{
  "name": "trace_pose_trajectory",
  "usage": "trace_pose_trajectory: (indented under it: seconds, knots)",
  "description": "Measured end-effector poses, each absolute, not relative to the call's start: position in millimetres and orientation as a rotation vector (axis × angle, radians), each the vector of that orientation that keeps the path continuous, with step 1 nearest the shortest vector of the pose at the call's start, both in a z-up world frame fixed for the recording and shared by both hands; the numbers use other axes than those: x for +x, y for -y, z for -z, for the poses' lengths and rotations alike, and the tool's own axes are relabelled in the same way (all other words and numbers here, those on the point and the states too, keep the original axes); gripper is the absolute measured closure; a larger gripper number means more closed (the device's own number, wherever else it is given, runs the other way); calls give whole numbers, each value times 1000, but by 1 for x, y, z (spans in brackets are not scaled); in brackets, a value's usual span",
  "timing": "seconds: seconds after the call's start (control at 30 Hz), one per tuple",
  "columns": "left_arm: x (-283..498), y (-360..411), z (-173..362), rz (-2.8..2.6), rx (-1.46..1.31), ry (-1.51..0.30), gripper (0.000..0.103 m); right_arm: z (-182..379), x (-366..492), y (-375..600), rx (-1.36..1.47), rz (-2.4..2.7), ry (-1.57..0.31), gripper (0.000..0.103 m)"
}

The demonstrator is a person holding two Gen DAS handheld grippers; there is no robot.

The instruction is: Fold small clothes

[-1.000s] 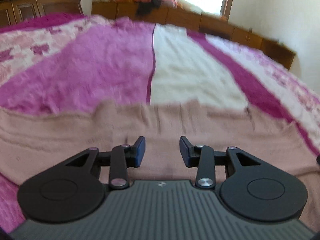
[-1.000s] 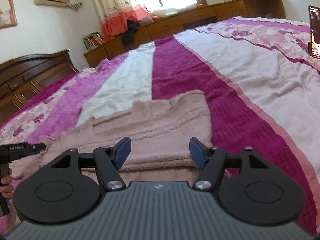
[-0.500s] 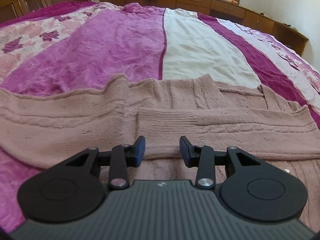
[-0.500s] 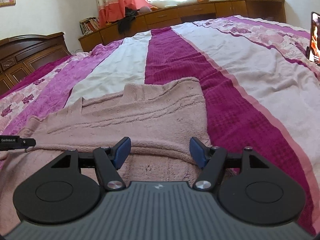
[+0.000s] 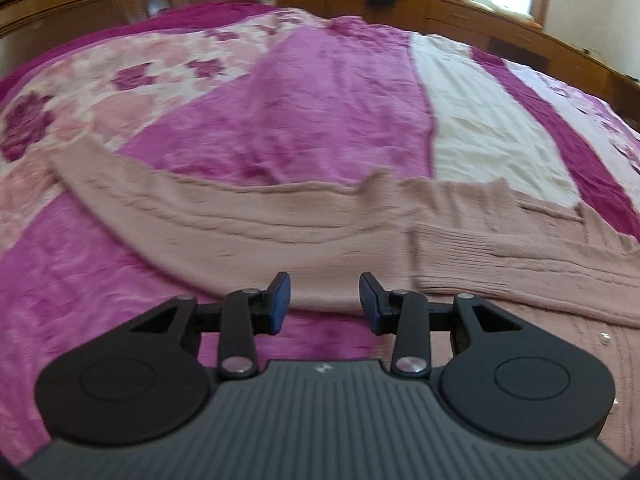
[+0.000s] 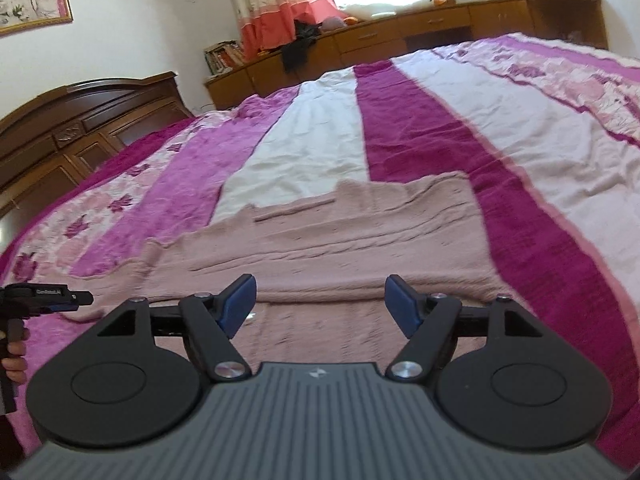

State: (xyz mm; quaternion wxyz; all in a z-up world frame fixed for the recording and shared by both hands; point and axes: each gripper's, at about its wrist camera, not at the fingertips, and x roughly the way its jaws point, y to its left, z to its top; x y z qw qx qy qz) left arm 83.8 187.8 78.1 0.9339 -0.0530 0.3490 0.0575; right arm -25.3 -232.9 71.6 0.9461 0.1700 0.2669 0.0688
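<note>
A wide bed (image 6: 400, 128) is covered by a bedspread (image 5: 320, 128) striped lengthwise in magenta, white and dark purple, with pink flowered bands at both sides. A dusty-pink knitted sweater (image 5: 300, 236) is laid flat across the near part of the bedspread, spanning several stripes. One sleeve (image 5: 520, 264) is folded in over the body of the sweater (image 6: 360, 240), its ribbed cuff lying near the middle. The cloth is shown blurred in the left wrist view.
</note>
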Motion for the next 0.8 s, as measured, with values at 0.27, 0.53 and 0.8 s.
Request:
trace_pose_trajectory:
  seconds: [0.27,0.53,0.8]
  knots:
    - [83,-250,-75,-261,-255,-751,62,-68,-32,209,360,-186,-580,26]
    - [90,-286,-63,-358,-326,-743,52,-47,-27,207,377,-152,-643,26]
    - [101,-308,-52,-404,-402,-727,51,-36,-20,210,383,-122,-667,26]
